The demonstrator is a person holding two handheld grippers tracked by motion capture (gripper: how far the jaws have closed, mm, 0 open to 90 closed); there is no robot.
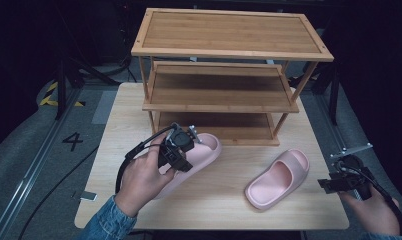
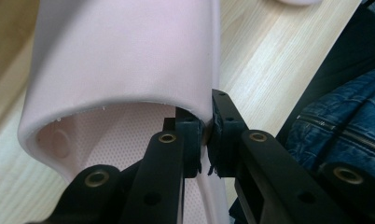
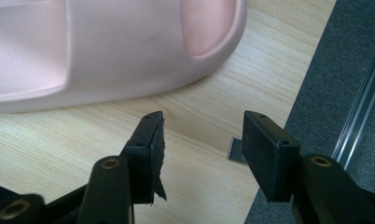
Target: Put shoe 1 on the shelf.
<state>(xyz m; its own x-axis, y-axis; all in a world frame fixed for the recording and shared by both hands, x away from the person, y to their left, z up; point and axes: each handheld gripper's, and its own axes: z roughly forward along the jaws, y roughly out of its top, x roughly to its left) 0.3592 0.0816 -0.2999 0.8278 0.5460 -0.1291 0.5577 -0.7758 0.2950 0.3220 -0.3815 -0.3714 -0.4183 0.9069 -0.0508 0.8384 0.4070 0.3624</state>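
The pink slipper [image 1: 199, 155] in your left hand-held gripper [image 1: 175, 150] lies with its long axis on a diagonal, toe toward the bottom shelf of the bamboo shoe rack [image 1: 229, 50] and heel back toward your left hand [image 1: 144, 177]. In the left gripper view your jaws are pinched narrow on the edge of its strap [image 2: 129, 60], one pad inside the opening and one outside, with the dotted footbed showing under the arch of the strap. The toe sits just in front of the rack's lowest tier, near it; whether the slipper touches the surface [image 1: 219, 200] you cannot tell from here. The second pink slipper [image 1: 279, 177] lies flat on the surface to the right, well apart from the first, also on a diagonal, its toe pointing up and right and its heel toward you. Your right hand-held gripper [image 1: 334, 184] hangs at the right edge of the surface just beside that slipper, its jaws standing wide with nothing between them; in the right gripper view they face the slipper's side [image 3: 115, 56]. All three tiers of the rack are bare wood.
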